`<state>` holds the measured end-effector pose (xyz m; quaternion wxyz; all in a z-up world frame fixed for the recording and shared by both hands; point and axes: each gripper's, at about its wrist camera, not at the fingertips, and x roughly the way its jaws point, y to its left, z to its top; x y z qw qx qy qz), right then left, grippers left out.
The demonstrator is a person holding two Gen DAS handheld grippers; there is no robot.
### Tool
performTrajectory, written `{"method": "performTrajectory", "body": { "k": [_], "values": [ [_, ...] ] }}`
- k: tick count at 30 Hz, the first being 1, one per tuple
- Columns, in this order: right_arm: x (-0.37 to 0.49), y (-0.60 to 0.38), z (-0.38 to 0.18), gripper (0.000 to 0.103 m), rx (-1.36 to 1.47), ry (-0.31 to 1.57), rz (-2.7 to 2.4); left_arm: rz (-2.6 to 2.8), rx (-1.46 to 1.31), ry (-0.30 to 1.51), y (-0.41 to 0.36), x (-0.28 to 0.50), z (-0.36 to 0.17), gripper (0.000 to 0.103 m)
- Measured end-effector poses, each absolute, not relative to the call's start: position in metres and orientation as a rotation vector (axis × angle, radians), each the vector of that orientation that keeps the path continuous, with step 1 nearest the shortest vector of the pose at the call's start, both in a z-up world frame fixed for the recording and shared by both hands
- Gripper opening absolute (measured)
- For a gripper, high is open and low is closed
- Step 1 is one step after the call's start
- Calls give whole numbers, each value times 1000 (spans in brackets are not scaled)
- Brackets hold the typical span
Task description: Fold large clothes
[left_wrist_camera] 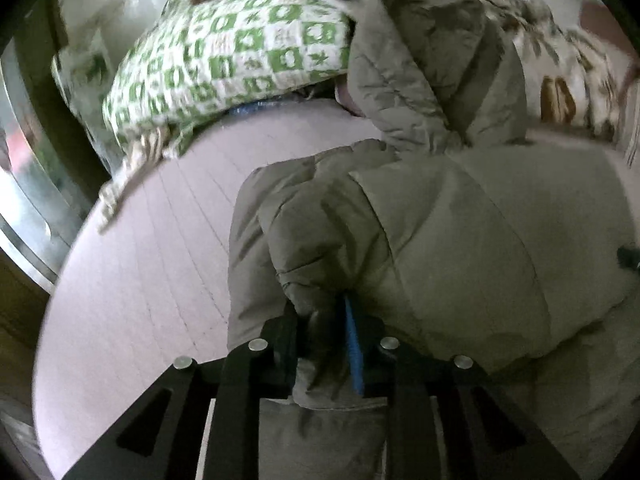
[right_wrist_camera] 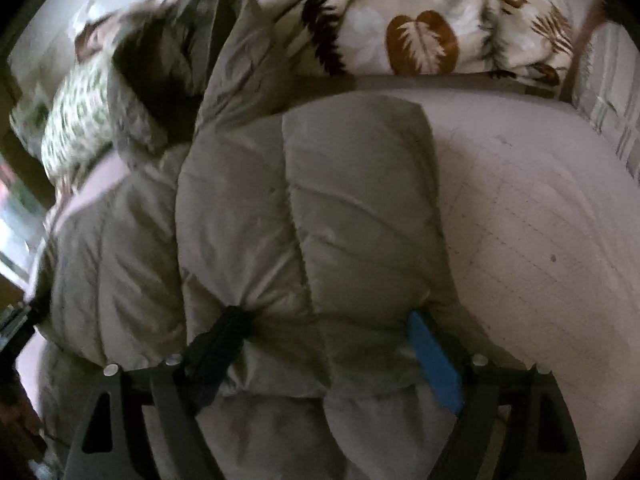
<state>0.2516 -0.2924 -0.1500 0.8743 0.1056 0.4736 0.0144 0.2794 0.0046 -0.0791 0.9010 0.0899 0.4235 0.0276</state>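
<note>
One large garment is in hand: a grey-green padded jacket (left_wrist_camera: 460,240), spread across the pink bed sheet (left_wrist_camera: 140,260) with its hood toward the green checked pillow (left_wrist_camera: 224,52) and the leaf-print duvet (right_wrist_camera: 420,36).

Handling, as a judgement: the jacket is soft, bulky and light for its size. The quilted filling springs back, so folds will not hold a crease and need pressing flat. The shell looks smooth and may slide between the pads. Grip at seams, cuffs or hem edges, where the cloth is thin enough to pinch.

The left gripper (left_wrist_camera: 326,320) has its jaws drawn narrow, pinching a bunched fold of the jacket. The right gripper (right_wrist_camera: 332,332) has its jaws spread wide, straddling a thick padded section (right_wrist_camera: 320,216); whether the pads press on it cannot be told.

No containers are visible in either view.
</note>
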Motion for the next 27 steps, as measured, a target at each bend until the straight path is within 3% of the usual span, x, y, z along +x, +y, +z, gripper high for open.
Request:
{"method": "performTrajectory", "body": {
  "k": [2, 4, 5, 6, 11, 27],
  "values": [
    [251, -295, -144, 87, 226, 995, 21, 53, 195, 873, 4, 277, -75, 28],
    [246, -298, -132, 87, 243, 962, 9, 52, 180, 879, 10, 277, -71, 48],
    [243, -298, -128, 87, 245, 942, 12, 60, 166, 880, 14, 277, -69, 67],
    [242, -297, -123, 87, 238, 928, 19, 65, 147, 879, 17, 277, -67, 72],
    [252, -287, -140, 87, 187, 1060, 33, 30, -10, 913, 35, 268, -62, 72],
    [161, -247, -105, 87, 168, 980, 170, -18, -41, 866, 49, 175, -44, 73]
  ]
}}
